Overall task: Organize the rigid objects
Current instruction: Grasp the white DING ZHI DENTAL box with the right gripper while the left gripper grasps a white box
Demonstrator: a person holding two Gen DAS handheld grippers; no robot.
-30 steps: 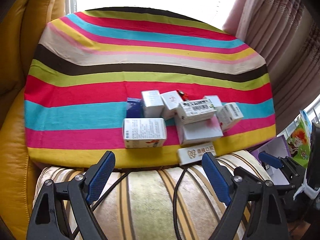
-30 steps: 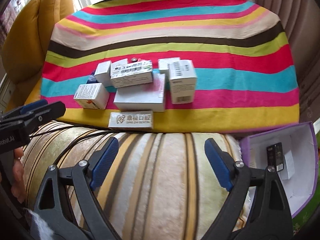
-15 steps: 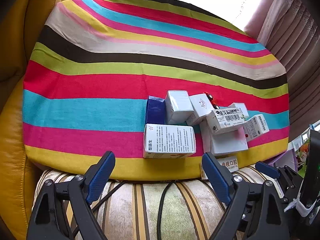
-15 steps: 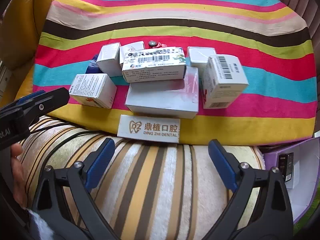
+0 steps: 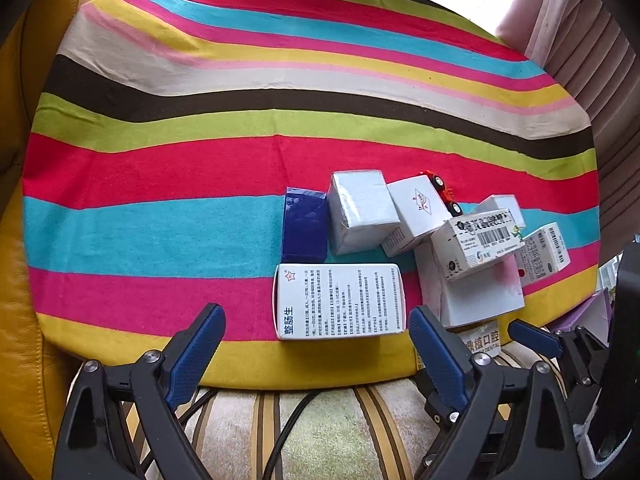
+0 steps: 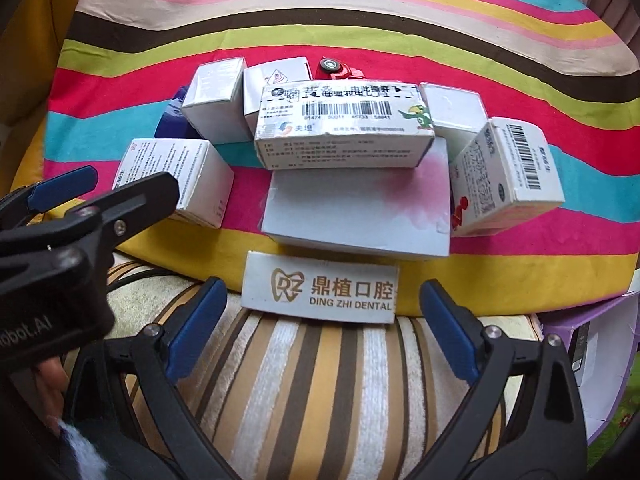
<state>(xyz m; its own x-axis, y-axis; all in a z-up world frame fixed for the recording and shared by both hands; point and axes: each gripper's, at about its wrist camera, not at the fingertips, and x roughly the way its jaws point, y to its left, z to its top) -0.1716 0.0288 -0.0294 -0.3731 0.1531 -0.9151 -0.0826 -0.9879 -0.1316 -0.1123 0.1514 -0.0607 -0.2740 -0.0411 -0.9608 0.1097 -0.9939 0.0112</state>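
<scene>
The boxes (image 6: 356, 208) sit in a loose huddle at the near edge of the striped cloth (image 5: 240, 120), some leaning or stacked on each other with a red toy car (image 6: 336, 69) at the far side, and the dental box (image 6: 320, 288) hangs off the edge onto the cushion (image 6: 304, 380), so it looks like a dumped pile waiting to be sorted. Left gripper (image 5: 316, 344) hovers with a text-covered box (image 5: 340, 300) just beyond its opening jaws, nothing between them. Right gripper (image 6: 320, 316) has its jaws wide apart and empty, lined up near the dental box, probably because it's the easiest first grab; an open purple box (image 6: 608, 360) waits at the right.
</scene>
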